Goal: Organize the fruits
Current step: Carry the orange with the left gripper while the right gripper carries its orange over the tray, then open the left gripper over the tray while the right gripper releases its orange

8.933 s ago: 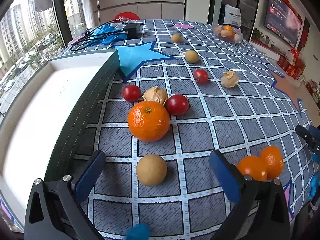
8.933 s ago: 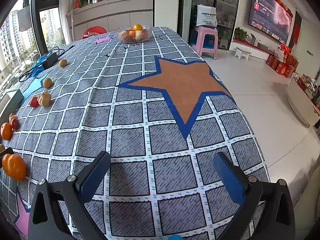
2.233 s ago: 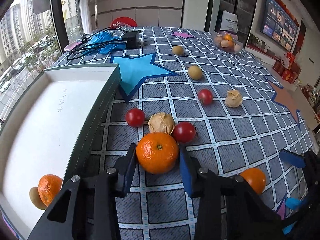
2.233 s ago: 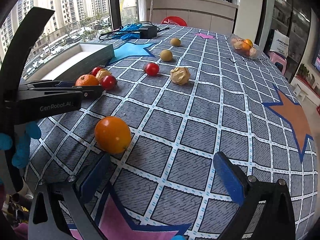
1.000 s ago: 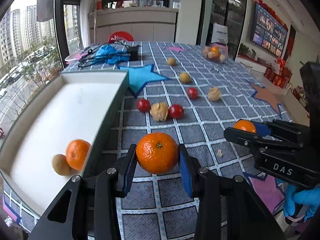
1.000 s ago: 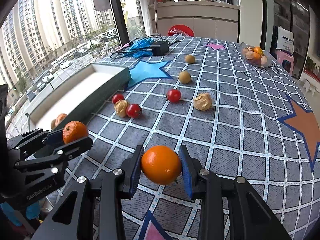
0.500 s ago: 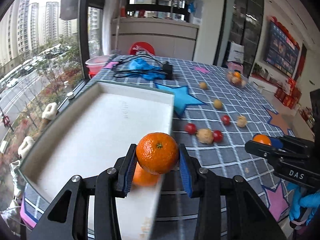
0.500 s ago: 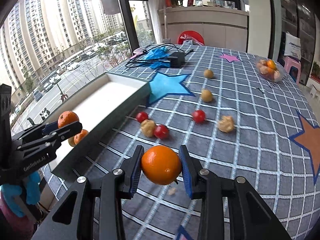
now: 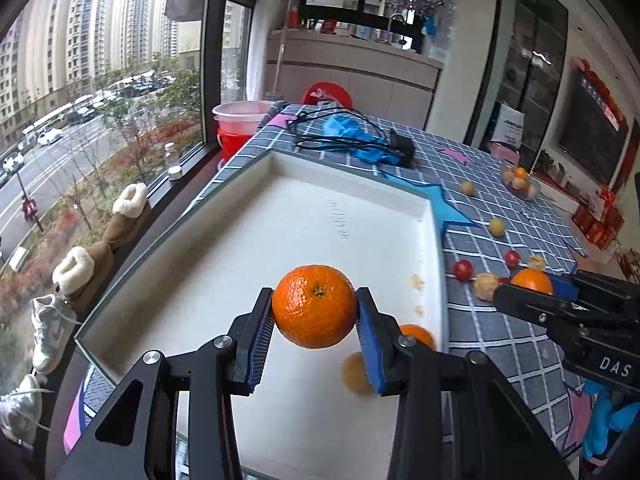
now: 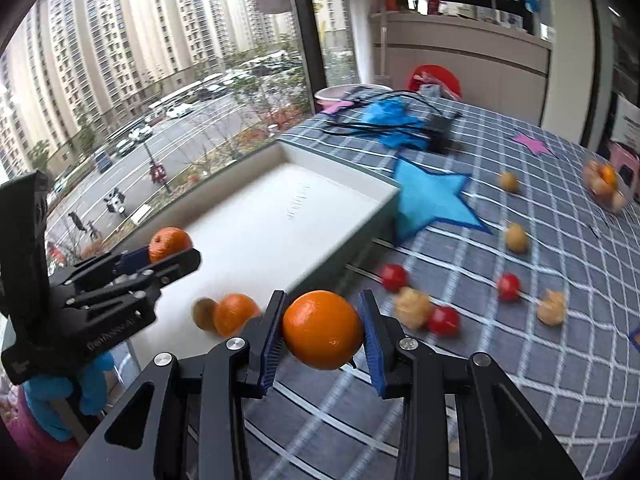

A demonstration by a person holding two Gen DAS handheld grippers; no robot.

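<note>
My left gripper (image 9: 315,312) is shut on a tangerine (image 9: 315,306) and holds it above the white tray (image 9: 280,184). In the tray lie another tangerine (image 9: 418,335) and a small brown fruit (image 9: 354,372), both near its right wall. My right gripper (image 10: 323,332) is shut on an orange (image 10: 323,330) and holds it above the checked tablecloth, just right of the tray (image 10: 340,172). The left gripper with its tangerine (image 10: 170,243) also shows in the right wrist view.
Cherry tomatoes (image 10: 394,276), husked fruits (image 10: 412,306) and small brown fruits (image 10: 516,237) lie on the cloth right of the tray. Black cables and a blue cloth (image 9: 352,142) lie behind the tray. A fruit bowl (image 9: 520,178) stands at the far right. The table edge and window are left.
My left gripper has carried the tangerine further left, over the tray. My right gripper has carried the orange left toward the tray's right wall. Both stay shut.
</note>
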